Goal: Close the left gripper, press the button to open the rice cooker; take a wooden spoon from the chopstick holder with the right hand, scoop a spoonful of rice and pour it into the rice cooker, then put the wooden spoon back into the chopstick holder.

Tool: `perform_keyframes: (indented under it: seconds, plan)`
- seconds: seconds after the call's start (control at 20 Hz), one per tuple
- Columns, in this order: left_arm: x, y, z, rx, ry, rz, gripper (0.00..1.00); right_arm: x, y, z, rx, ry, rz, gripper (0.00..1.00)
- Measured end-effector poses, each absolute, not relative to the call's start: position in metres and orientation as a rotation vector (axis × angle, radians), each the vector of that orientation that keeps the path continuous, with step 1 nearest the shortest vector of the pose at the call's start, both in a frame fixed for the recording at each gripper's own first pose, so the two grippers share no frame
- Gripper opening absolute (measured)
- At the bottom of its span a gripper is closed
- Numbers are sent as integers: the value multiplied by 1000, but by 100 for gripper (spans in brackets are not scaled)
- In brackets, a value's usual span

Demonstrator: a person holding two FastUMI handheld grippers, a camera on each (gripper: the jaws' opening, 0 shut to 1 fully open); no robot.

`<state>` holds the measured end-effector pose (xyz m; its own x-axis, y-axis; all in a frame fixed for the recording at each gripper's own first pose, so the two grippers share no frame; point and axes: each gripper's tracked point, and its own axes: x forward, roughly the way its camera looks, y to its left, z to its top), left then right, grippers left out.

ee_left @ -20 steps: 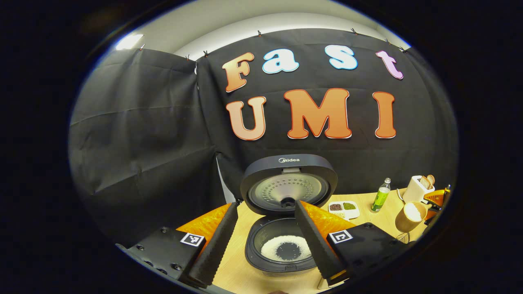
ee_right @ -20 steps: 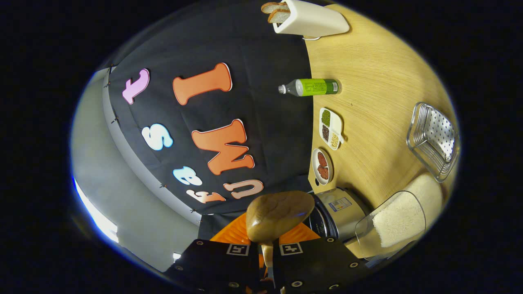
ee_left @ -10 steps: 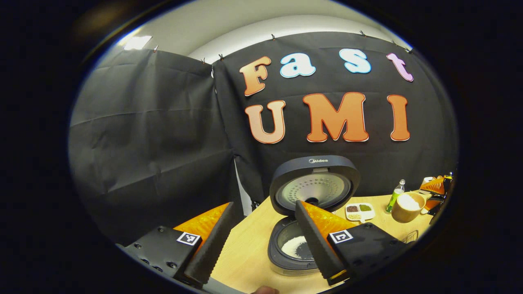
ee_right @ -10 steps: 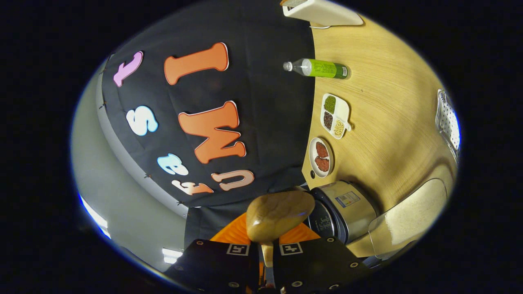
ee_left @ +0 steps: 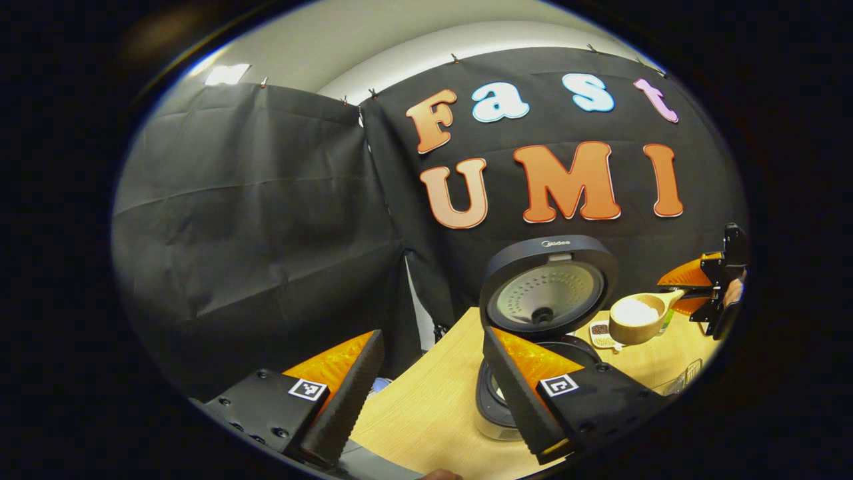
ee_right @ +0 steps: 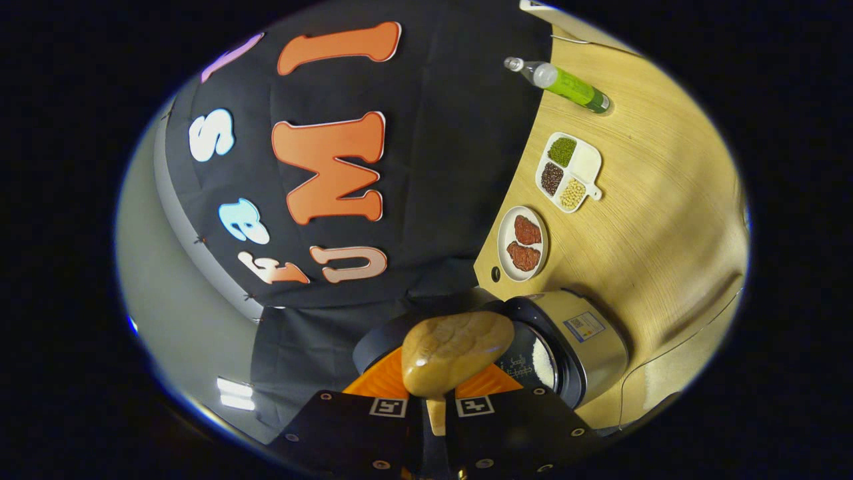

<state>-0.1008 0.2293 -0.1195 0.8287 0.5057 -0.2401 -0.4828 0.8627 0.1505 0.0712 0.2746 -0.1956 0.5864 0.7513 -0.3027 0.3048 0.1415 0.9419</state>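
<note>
Black cloth closes off the booth behind a pale wooden tabletop (ee_right: 640, 220), on which a dark round rice cooker (ee_left: 548, 293) stands with its lid raised upright. White rice is seen lying in its inner pot (ee_right: 545, 363) in the right gripper view.

The light brown wooden spoon (ee_right: 456, 350) is held by its handle in the right gripper (ee_right: 434, 417), whose fingers are clenched on the stem. In the left gripper view the spoon bowl (ee_left: 634, 319) is seen heaped with white rice, carried level just beside the raised lid and above the table.

Judged by its look, the spoon is stiff, light and smooth, and the loose grains would spill at any tilt; a hold on the handle with the bowl kept level seems right until it is over the pot.

The left gripper (ee_left: 430, 393) is held released, fingers wide apart, grasping nothing, near the cooker's front.

A white divided dish (ee_right: 568, 172) holds green, dark and pale beans; a small round plate (ee_right: 524, 243) holds two reddish pieces.
</note>
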Motion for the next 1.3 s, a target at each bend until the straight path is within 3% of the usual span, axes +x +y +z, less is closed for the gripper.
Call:
perform_keyframes:
  seconds: [0.2, 0.3, 0.35, 0.55, 0.6, 0.65, 0.7, 0.75, 0.85, 1.05, 1.1, 1.15, 1.25, 1.3]
  plan:
    - [-113, 240, -126, 80, 299, 555, 100, 76, 299, -208, 1298, 961, 405, 13]
    - [-114, 244, -129, 86, 307, 567, 93, 77, 309, -214, 1222, 959, 397, 13]
    - [-117, 246, -132, 90, 312, 573, 100, 78, 314, -218, 1175, 955, 393, 12]
    - [-123, 251, -137, 86, 329, 588, 100, 77, 327, -231, 959, 922, 407, 12]
    - [-125, 251, -137, 87, 332, 591, 93, 73, 329, -233, 910, 908, 411, 12]
    - [-129, 251, -135, 90, 333, 595, 93, 73, 330, -235, 870, 898, 414, 12]
    - [-130, 252, -134, 93, 332, 597, 100, 74, 333, -236, 832, 884, 416, 13]
    - [-134, 253, -134, 96, 331, 599, 93, 73, 337, -238, 794, 873, 419, 13]
    - [-145, 253, -137, 100, 338, 599, 100, 74, 341, -240, 720, 852, 428, 12]
    - [-147, 259, -138, 112, 351, 605, 100, 72, 348, -234, 582, 789, 456, 13]
    - [-149, 261, -136, 112, 348, 608, 93, 72, 350, -233, 555, 777, 462, 13]
    - [-150, 263, -135, 111, 346, 611, 100, 72, 353, -233, 529, 766, 472, 13]
    - [-153, 267, -136, 106, 346, 618, 100, 72, 357, -228, 475, 739, 488, 13]
    - [-155, 269, -137, 104, 349, 619, 93, 74, 359, -226, 448, 723, 492, 13]
